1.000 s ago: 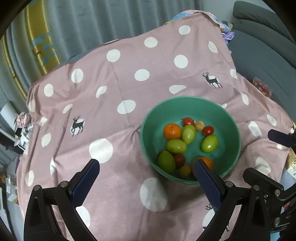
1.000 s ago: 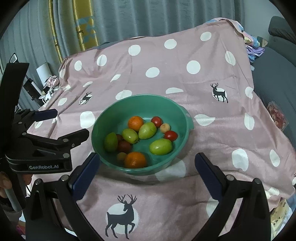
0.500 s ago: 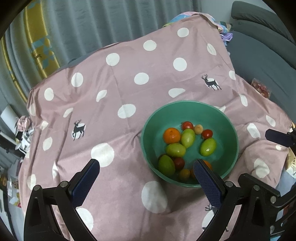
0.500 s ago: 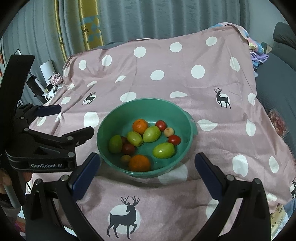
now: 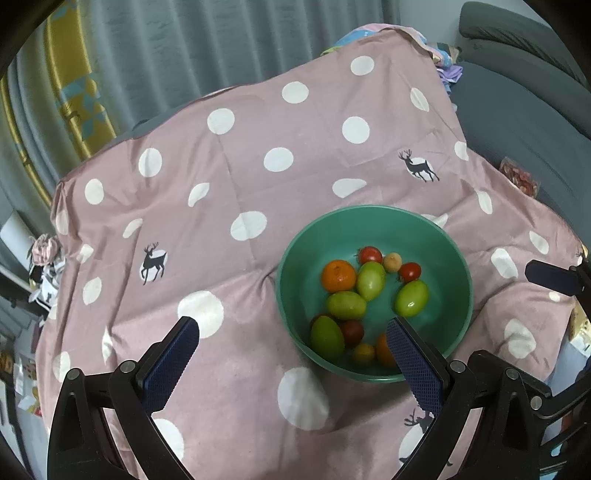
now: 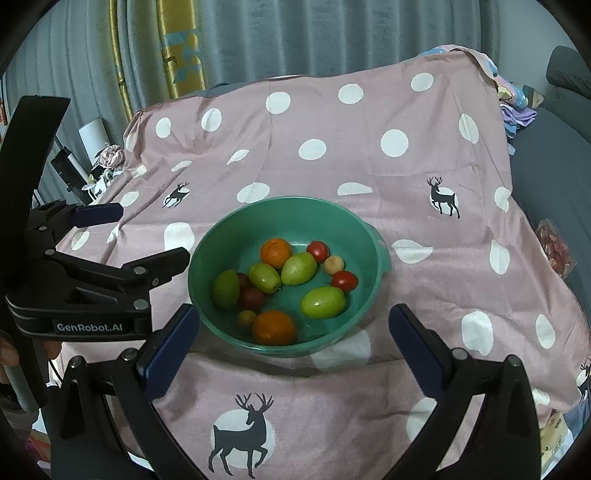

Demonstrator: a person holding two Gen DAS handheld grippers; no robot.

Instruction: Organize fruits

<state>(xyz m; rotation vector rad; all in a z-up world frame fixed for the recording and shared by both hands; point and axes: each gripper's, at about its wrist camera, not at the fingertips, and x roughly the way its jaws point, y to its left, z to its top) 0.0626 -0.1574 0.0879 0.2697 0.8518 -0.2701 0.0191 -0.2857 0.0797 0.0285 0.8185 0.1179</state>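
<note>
both grippers hang above the table, and neither one grips anything. the left gripper (image 5: 291,341) has its jaws spread wide, the blue pads clear of everything, its right finger (image 5: 413,363) crossing in front of the near rim of the green bowl (image 5: 295,295). the right gripper (image 6: 293,332) is just as wide apart, its 2 fingers framing the bowl's near edge from above.

the fruits sit together inside the bowl, which rests on the pink polka-dot cloth (image 6: 369,166) with deer prints. in there: 2 oranges, one at the back (image 6: 276,252) and one at the front (image 6: 274,327); 4 green oval fruits, the biggest lying alone on the right (image 6: 323,302); 2 red tomatoes (image 6: 345,280) beside a small pale round fruit (image 6: 334,263); darker reddish ones tucked at the left. none lies out on the cloth. grey curtains (image 6: 332,33) hang behind.
</note>
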